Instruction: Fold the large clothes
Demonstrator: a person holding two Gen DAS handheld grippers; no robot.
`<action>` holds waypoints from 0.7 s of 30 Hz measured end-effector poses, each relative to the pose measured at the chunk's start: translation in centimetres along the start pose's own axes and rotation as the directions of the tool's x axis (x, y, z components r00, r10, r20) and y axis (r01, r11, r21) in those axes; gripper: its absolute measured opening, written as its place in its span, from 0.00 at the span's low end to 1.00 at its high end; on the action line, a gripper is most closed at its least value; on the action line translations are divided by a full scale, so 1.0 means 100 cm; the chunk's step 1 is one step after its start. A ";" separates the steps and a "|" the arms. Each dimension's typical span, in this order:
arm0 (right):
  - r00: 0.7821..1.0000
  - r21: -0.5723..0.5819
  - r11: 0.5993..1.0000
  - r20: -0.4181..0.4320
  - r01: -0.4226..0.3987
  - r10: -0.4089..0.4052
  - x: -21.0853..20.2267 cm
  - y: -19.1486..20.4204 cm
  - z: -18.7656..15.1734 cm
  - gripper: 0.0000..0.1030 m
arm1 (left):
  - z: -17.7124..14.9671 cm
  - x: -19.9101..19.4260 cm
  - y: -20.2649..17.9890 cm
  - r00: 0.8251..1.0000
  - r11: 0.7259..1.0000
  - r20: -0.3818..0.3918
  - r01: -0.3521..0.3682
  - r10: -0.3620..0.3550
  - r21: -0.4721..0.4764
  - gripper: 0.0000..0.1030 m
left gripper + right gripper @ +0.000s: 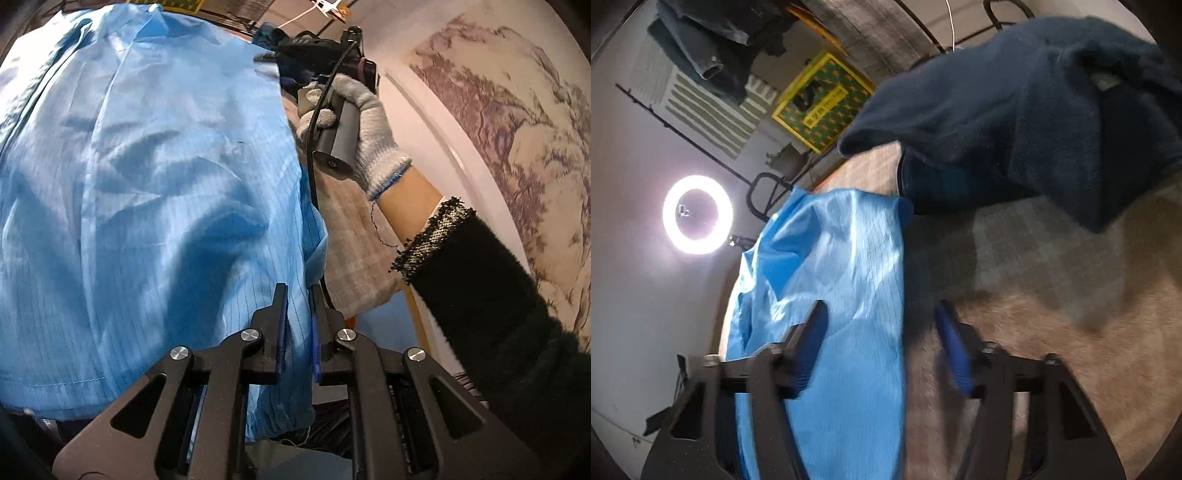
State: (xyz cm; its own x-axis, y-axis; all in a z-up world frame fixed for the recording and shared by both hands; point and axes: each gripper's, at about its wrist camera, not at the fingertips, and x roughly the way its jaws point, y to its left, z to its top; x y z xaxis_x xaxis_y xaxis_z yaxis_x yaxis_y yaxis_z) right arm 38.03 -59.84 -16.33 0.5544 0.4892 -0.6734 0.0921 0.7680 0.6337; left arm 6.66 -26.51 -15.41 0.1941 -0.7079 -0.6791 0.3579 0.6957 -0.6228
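The light blue garment [147, 192] is spread over the bench [354, 236], which is covered by a beige checked cloth; in the left wrist view it fills most of the frame, with one edge running down toward the camera.

The left gripper [298, 295] is seen from behind, its two black fingers [279, 306] brought nearly together. A fold of the blue garment's edge is pinched in the narrow gap between the blue pads, so the fingers are clamped on the fabric.

Farther along the same edge, a hand in a grey knitted glove [369, 129] is wrapped around the handle of the other tool, with a dark fuzzy sleeve [480, 295] behind it.

In the right wrist view, the right gripper [882, 317] is shown with its fingers [812, 332] held apart at a moderate width. The left finger lies over the blue garment [842, 266] and the right finger over the bare checked cloth [1052, 295], so the garment's edge runs between them. No pad is seen pressing on the fabric, and the picture is blurred there.

A dark navy fleece garment [1015, 118] lies in a heap on the bench beyond, touching the far corner of the blue one. A lit ring lamp [698, 214] is seen off to the left.
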 end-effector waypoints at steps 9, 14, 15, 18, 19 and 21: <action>0.984 -0.210 0.962 0.007 0.176 -0.179 0.002 0.061 -0.003 0.01 | -0.003 -0.003 0.027 0.998 0.994 0.007 0.060 -0.059 -0.095 0.08; 0.973 -0.295 0.927 0.064 0.231 -0.222 -0.005 0.109 0.001 0.00 | -0.011 -0.014 0.045 0.996 0.985 0.019 0.087 -0.086 -0.150 0.08; 0.969 -0.325 0.913 0.075 0.247 -0.235 -0.002 0.121 0.001 0.00 | -0.012 -0.016 0.049 0.996 0.983 0.021 0.090 -0.088 -0.159 0.08; 0.960 -0.444 0.852 0.111 0.279 -0.257 0.007 0.164 -0.009 0.00 | -0.017 -0.023 0.058 0.996 0.978 0.032 0.093 -0.088 -0.185 0.08; 0.958 -0.483 0.828 0.119 0.284 -0.259 0.012 0.178 -0.014 0.00 | -0.018 -0.025 0.061 0.996 0.977 0.033 0.093 -0.088 -0.193 0.08; 0.959 -0.556 0.783 0.123 0.279 -0.254 0.026 0.207 -0.027 0.00 | -0.021 -0.028 0.067 0.995 0.971 0.035 0.098 -0.092 -0.216 0.08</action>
State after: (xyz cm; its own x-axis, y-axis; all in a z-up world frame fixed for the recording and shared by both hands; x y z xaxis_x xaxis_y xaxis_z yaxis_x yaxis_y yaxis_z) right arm 39.18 -41.53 -5.97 0.6103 0.2234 -0.7600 -0.2332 0.9676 0.0971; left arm 6.59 -19.57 -18.50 0.1924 -0.7729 -0.6047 0.1690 0.6331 -0.7554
